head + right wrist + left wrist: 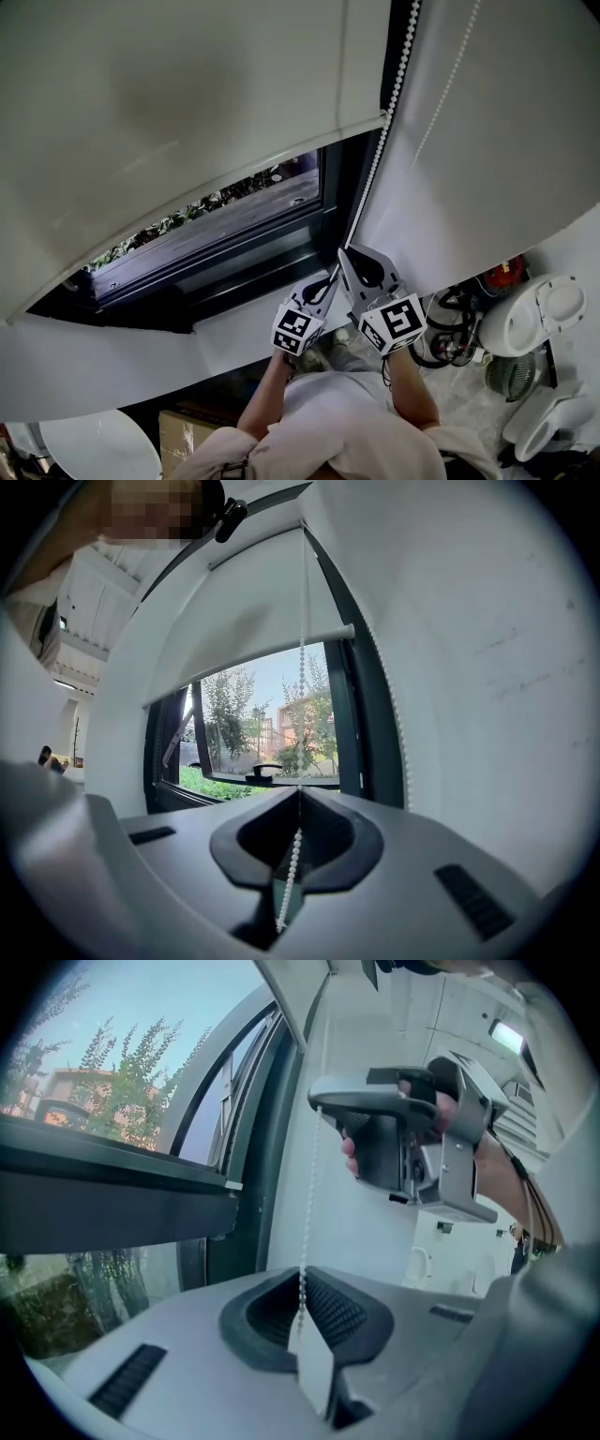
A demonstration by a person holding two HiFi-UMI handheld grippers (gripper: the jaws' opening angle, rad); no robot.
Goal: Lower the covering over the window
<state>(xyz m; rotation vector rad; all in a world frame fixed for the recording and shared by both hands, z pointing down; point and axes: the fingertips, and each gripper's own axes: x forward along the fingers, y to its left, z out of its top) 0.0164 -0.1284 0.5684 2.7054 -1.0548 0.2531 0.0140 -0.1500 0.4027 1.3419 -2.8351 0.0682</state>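
Note:
A white roller blind [169, 103] hangs over most of the dark-framed window [234, 239], with its bottom bar [216, 169] above a strip of open glass. A white bead chain [397, 75] runs down the frame's right side to both grippers. My right gripper [343, 253] is the upper one, shut on the chain [302, 658] that rises from its jaws [299, 799]. Just below it, my left gripper [329, 277] is shut on the same strand [309, 1194], which drops from the right gripper [323, 1108] into the left gripper's tips [302, 1283].
The chain's other strand [389, 705] hangs along the white wall [487, 141] to the right. White fans and appliances [539, 319], coiled cables and a red object [506, 275] crowd the floor at right. A cardboard box [187, 433] sits below the sill.

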